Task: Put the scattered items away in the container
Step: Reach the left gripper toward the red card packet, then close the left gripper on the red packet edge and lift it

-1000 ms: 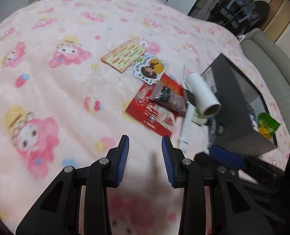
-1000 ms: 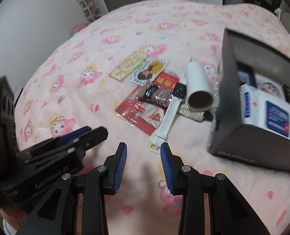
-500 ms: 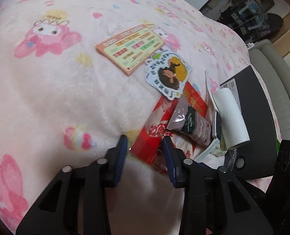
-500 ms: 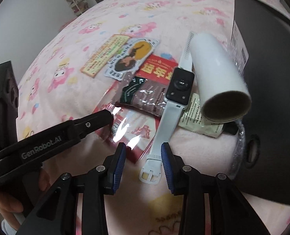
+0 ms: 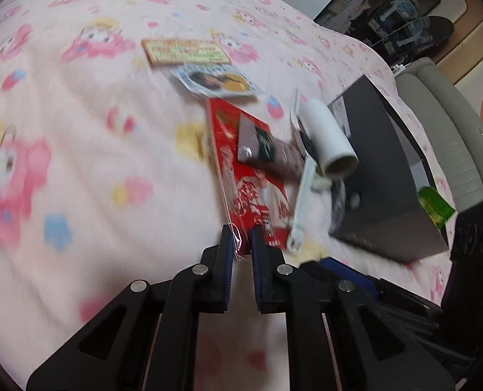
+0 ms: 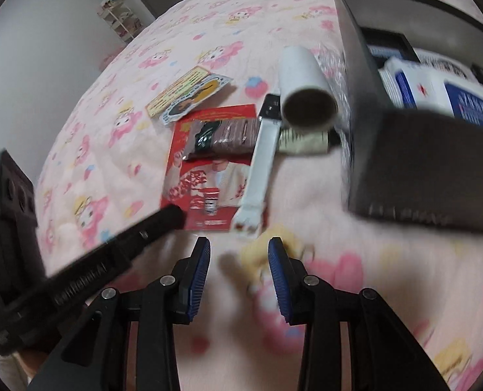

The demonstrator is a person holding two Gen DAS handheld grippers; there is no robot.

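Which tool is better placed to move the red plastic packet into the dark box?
Left. The left tool already pinches the red plastic packet by its edge; the right tool is open over bare blanket.

Motion blur smears both views. The red packet (image 5: 251,192) has unreadable print, and its near corner is hidden between the left fingers (image 5: 225,244). The box (image 6: 430,169) runs off at 3 o'clock; its lettering is unreadable and its contents (image 6: 437,88) are partly hidden.

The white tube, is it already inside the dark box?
No. The white tube lies on the pink blanket outside the dark box, beside its wall, on top of the other scattered items.
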